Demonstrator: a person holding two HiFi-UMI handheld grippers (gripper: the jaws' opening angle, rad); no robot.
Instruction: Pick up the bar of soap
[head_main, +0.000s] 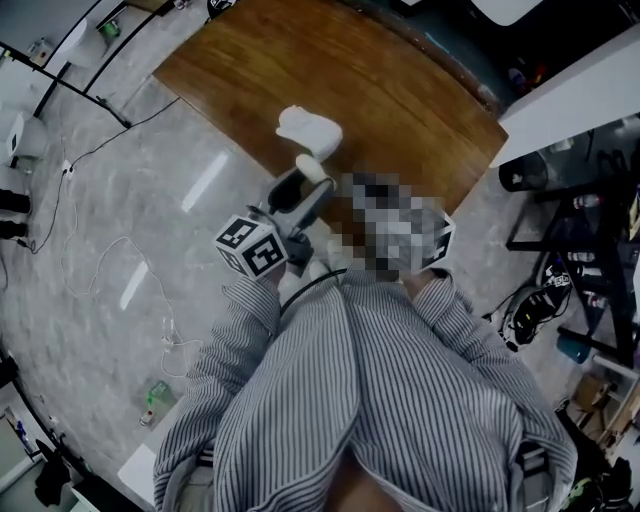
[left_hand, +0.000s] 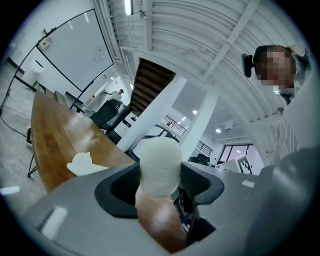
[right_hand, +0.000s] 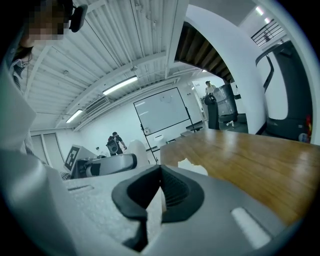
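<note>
left gripper (left_hand: 161, 186) is pinching the bar of soap (left_hand: 159, 160) between ribbed black pads. it looks lifted clear, near the edge of the wooden table (head_main: 400, 100). soap is smooth, rounded, off-white and probably slippery, so we'd hold an even squeeze and lift straight, no twist. right gripper (right_hand: 159, 192) has its jaws pressed together with nothing in them. white lobed object (head_main: 308, 128), maybe its dish, lies on the glossy tabletop.

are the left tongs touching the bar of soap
Touching. The left gripper view shows the bar of soap clamped in the left tongs, one jaw pressed against each side with no gap.
</note>
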